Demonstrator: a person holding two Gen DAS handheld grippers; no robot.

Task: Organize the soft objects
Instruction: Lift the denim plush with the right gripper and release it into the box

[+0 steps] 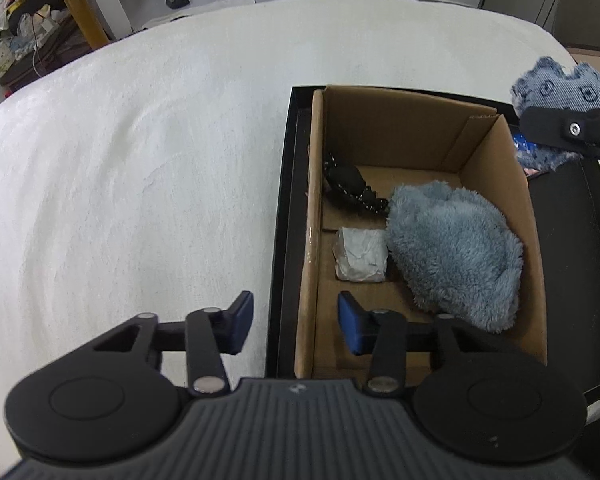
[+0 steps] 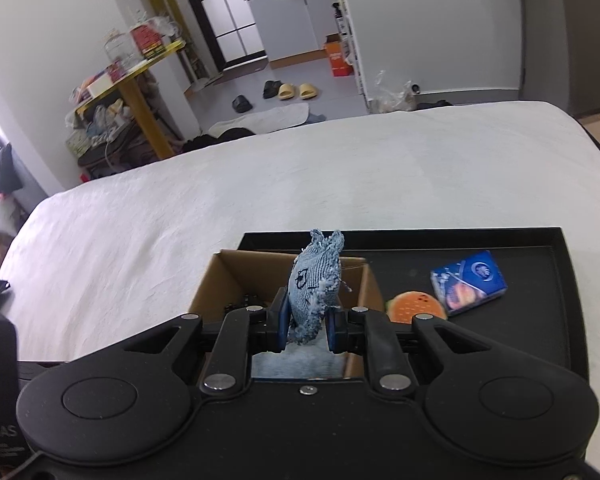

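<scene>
My right gripper (image 2: 306, 326) has its fingers clamped on a frayed denim pouch (image 2: 315, 286), held at mid-frame above the cardboard box (image 2: 216, 280) on the black tray (image 2: 540, 236). Lower in the left view, my left gripper (image 1: 296, 326) is part open and empty, straddling the box wall. Inside lie a blue fluffy cloth (image 1: 456, 252), a white packet (image 1: 360, 254) and a black item (image 1: 346, 182); a burger plush (image 2: 416, 306) and blue pack (image 2: 470, 282) sit right.

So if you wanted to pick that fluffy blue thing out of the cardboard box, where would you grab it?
Probably from straight above, pinching the raised middle of the fluffy blue cloth. It lies slumped against the right wall of the cardboard box, so only its top is freely reachable.
</scene>
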